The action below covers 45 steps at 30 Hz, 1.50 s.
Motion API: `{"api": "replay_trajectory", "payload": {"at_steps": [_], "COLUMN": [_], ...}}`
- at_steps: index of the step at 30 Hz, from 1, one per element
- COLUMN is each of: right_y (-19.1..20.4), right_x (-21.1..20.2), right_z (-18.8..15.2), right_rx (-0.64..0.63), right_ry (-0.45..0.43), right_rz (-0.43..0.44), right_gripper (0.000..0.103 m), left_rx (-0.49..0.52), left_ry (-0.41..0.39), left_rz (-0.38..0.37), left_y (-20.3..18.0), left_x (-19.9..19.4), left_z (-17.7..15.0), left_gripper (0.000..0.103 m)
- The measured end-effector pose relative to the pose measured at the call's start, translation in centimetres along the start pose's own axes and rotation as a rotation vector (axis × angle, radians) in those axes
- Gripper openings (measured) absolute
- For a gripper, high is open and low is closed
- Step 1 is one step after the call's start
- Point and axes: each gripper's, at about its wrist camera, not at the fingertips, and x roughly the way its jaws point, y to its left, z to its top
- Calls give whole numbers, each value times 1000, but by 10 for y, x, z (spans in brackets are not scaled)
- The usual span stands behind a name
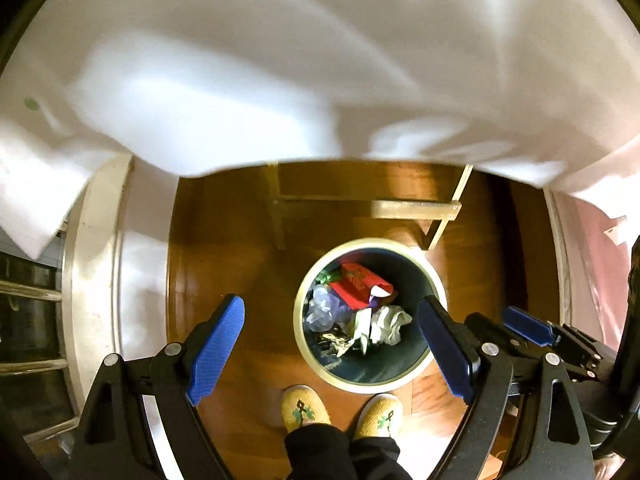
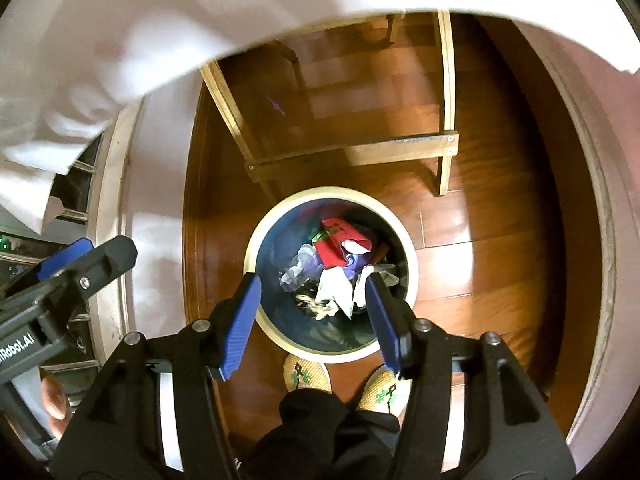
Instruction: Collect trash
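Note:
A round trash bin with a cream rim and a dark inside stands on the wood floor below both grippers. In it lie a red packet, a clear plastic bottle and crumpled white paper. My left gripper hangs above the bin, open wide with nothing between its blue pads. My right gripper is also open and empty over the bin. The right gripper's fingers show at the right edge of the left wrist view.
A white tablecloth hangs over the top of both views. Wooden table legs and a crossbar stand just behind the bin. The person's yellow slippers are close in front of it.

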Motion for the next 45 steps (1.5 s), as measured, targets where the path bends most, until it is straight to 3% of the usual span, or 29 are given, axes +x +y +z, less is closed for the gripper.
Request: {"api": "replay_trajectory", "payload": {"at_steps": [17, 33, 45], "right_y": [30, 53, 66], "right_x": [-141, -317, -413], "right_z": [13, 23, 29], "right_rx": [-49, -110, -124], "right_ry": [-94, -242, -354], "right_rz": [-6, -10, -38], "right_gripper": [54, 54, 56], "left_rx": [-10, 80, 84], "left_ry": [-39, -180, -275], "left_rz": [-16, 0, 18], "left_y": [-15, -65, -77], "left_x": [-135, -314, -389], "left_z": [23, 32, 40], "left_gripper": [90, 90, 90]}}
